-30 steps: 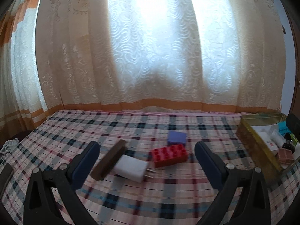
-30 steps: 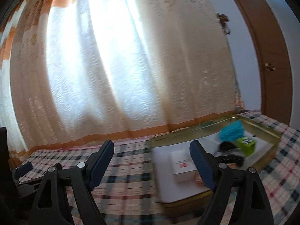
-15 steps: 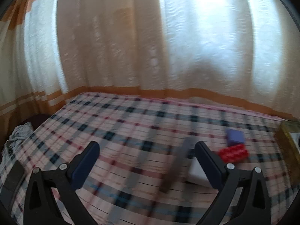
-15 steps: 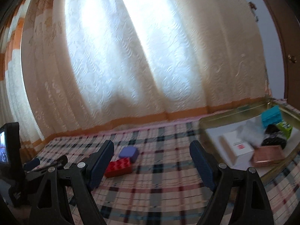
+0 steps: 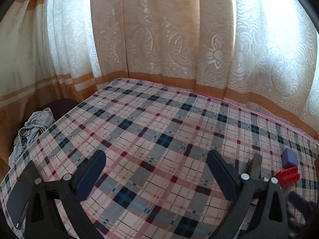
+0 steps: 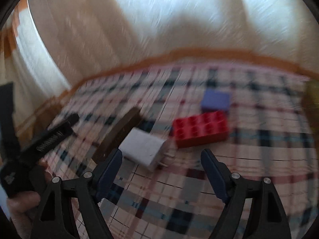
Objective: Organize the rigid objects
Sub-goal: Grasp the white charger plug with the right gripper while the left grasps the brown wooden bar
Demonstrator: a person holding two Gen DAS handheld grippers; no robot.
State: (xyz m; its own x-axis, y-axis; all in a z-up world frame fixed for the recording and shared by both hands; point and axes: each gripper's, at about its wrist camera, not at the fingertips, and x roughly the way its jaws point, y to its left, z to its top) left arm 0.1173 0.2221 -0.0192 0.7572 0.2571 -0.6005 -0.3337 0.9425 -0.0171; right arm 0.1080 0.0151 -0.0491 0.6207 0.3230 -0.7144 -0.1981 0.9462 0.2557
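In the blurred right wrist view, a white charger plug [image 6: 142,149] lies on the plaid tablecloth [image 6: 249,159], just ahead of my right gripper [image 6: 162,153]. That gripper's jaws are closing, and its pads press on nothing. A brown bar [image 6: 119,133] lies left of the plug. A red toy brick [image 6: 200,129] and a purple block [image 6: 216,99] sit behind it. My left gripper [image 5: 155,157] is open over bare cloth. In its view the purple block [image 5: 289,157], red brick [image 5: 288,176] and brown bar [image 5: 256,165] are at the far right.
A dark phone [image 5: 18,203] lies at the table's near left corner, and a crumpled cloth [image 5: 31,131] sits beyond the left edge. Curtains close off the far side. A gold tray's rim [image 6: 313,99] shows at the right. A hand [image 6: 22,203] holds the other gripper at the left.
The left wrist view swung left, so the objects slid to its right edge. The right wrist view swung from the gold tray to the plug and bricks, lower and closer.
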